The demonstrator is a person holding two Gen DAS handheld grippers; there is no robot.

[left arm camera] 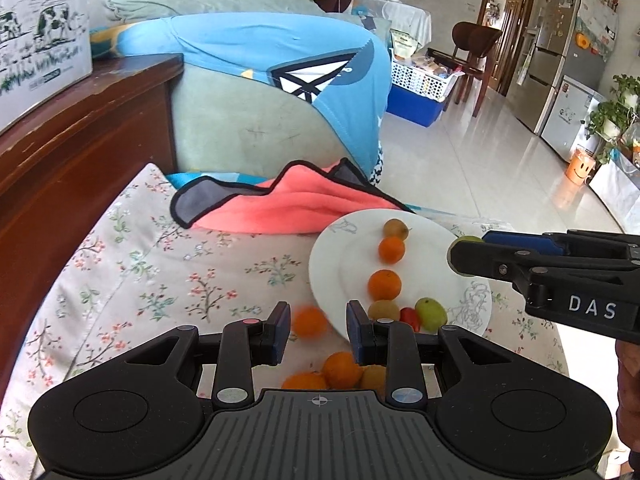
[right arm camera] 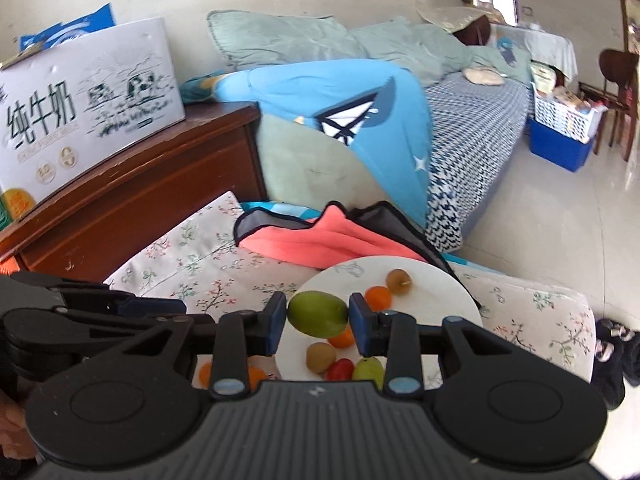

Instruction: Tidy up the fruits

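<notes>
1. While my right gripper clamps a green fruit between its pads above the white plate, a slack squeeze could drop it onto the oranges and kiwis lined up there and scatter them.
2. My left gripper holds nothing; its jaws stand apart with only air between, an orange lying on the floral cloth beneath.
3. Loose oranges near the plate's left edge could roll off the soft cloth if bumped.
4. My own bodies hide the nearest fruits, and the plate's near rim is cut off.
</notes>
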